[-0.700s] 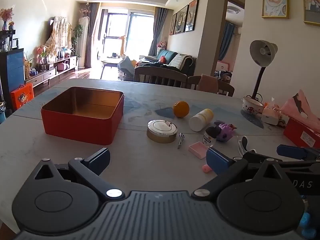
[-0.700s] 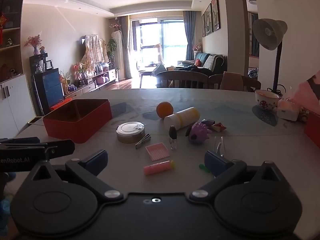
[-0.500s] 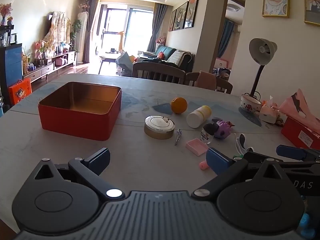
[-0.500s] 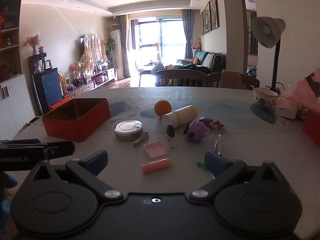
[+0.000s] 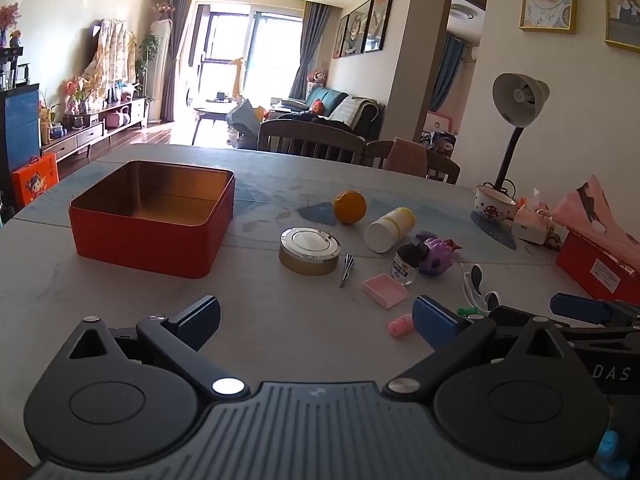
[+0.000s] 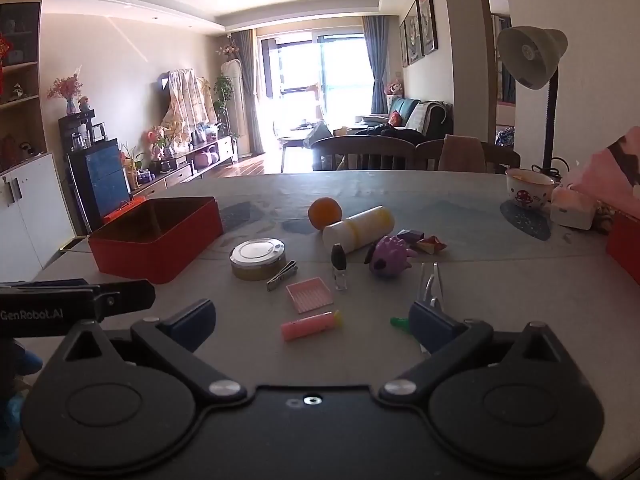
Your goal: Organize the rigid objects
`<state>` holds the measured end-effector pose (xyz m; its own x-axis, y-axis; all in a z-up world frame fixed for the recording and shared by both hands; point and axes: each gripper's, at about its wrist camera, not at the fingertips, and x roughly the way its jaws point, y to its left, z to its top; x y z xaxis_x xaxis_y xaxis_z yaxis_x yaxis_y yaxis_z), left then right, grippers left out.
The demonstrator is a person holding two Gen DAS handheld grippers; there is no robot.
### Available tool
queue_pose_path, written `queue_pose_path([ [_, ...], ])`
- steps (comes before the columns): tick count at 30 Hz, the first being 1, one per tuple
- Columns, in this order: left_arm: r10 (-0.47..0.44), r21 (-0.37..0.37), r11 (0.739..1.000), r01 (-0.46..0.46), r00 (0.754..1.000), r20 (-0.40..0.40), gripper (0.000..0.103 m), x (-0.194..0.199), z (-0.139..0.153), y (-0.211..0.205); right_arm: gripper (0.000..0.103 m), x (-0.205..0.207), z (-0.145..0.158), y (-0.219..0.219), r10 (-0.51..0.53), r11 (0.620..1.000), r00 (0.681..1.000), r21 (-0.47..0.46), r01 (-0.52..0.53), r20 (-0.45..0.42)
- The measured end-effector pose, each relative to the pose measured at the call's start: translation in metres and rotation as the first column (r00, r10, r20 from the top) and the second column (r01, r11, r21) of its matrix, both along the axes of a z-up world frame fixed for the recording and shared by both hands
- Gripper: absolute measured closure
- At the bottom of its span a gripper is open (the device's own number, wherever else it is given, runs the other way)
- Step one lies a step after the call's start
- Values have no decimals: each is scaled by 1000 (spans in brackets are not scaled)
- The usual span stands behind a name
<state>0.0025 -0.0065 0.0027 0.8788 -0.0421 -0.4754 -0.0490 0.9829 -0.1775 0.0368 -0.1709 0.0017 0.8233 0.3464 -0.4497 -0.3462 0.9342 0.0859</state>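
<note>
Near table edge | both tools released | bare tabletop before red tin

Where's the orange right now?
In both views the orange sits mid-table, right of the red tin, touching or nearly touching the white bottle.

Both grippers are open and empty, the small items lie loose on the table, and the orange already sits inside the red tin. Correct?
Not quite. The orange is not in the red tin; the left wrist view shows it on the table beside the white bottle, and the tin holds nothing. The rest stands.
</note>
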Motion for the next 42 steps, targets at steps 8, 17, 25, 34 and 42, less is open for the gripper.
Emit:
queue_pose_path([
  [8,-5,-8,1000,5,1000,-6,0,0,-1,2,0,0,0,-3,-1,1000,1000,-5,1,-5],
  [17,-6,-7,1000,6,1000,-7,0,0,-2,1,0,0,0,-3,2,1000,1000,2,-2,-3],
  [25,-12,-3,1000,12,1000,-6,0,0,-1,-2,0,0,-1,-5,-11,1000,1000,6,11,-8],
  [34,-18,-2,1000,18,1000,-10,0,0,-2,-2,0,0,-1,-7,-28,1000,1000,-5,28,-9],
  [42,-14,4,1000,14,1000,-24,0,6,-6,-5,0,2,-3,-10,-44,999,999,-10,44,-16],
])
